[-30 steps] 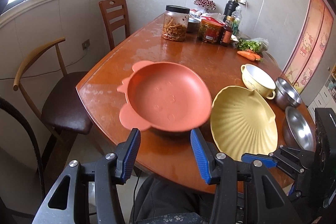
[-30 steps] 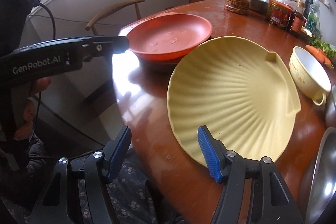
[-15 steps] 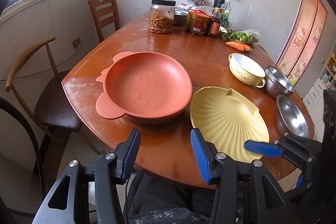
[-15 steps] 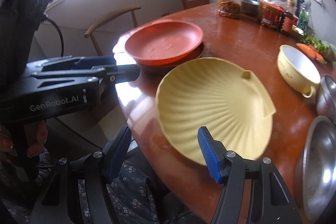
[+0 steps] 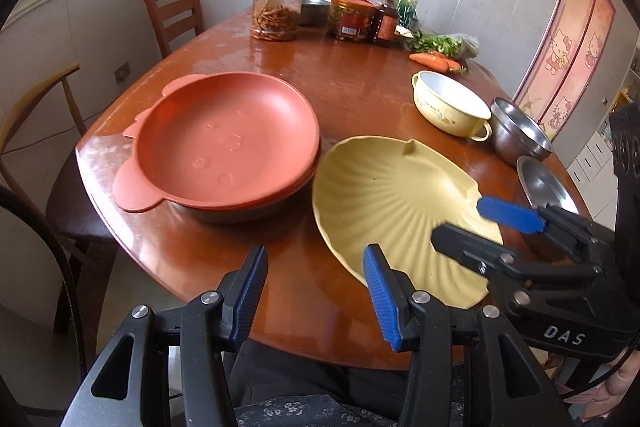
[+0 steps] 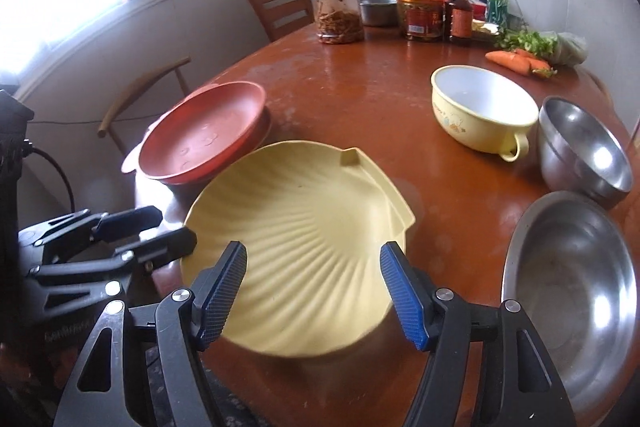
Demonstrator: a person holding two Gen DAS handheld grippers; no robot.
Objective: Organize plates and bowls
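Note:
An orange bear-shaped plate [image 5: 224, 143] [image 6: 204, 135] sits stacked on a dark dish at the table's near left. A yellow shell-shaped plate [image 5: 392, 203] [image 6: 300, 239] lies beside it to the right, at the front edge. A yellow handled bowl [image 5: 448, 103] [image 6: 480, 107] and two steel bowls [image 6: 580, 143] [image 6: 568, 291] stand further right. My left gripper [image 5: 316, 291] is open and empty over the front edge, between the two plates. My right gripper [image 6: 312, 291] is open and empty, its fingers over the near rim of the shell plate.
Jars, bottles, greens and carrots [image 5: 432, 59] crowd the far end of the wooden table [image 5: 352, 75]. Two chairs [image 5: 172, 11] stand at the left side. A person's lap shows below the front edge.
Both grippers have pulled back from the plates toward the front edge. The orange plate now rests on the table stack. The right gripper has swung round behind the shell plate.

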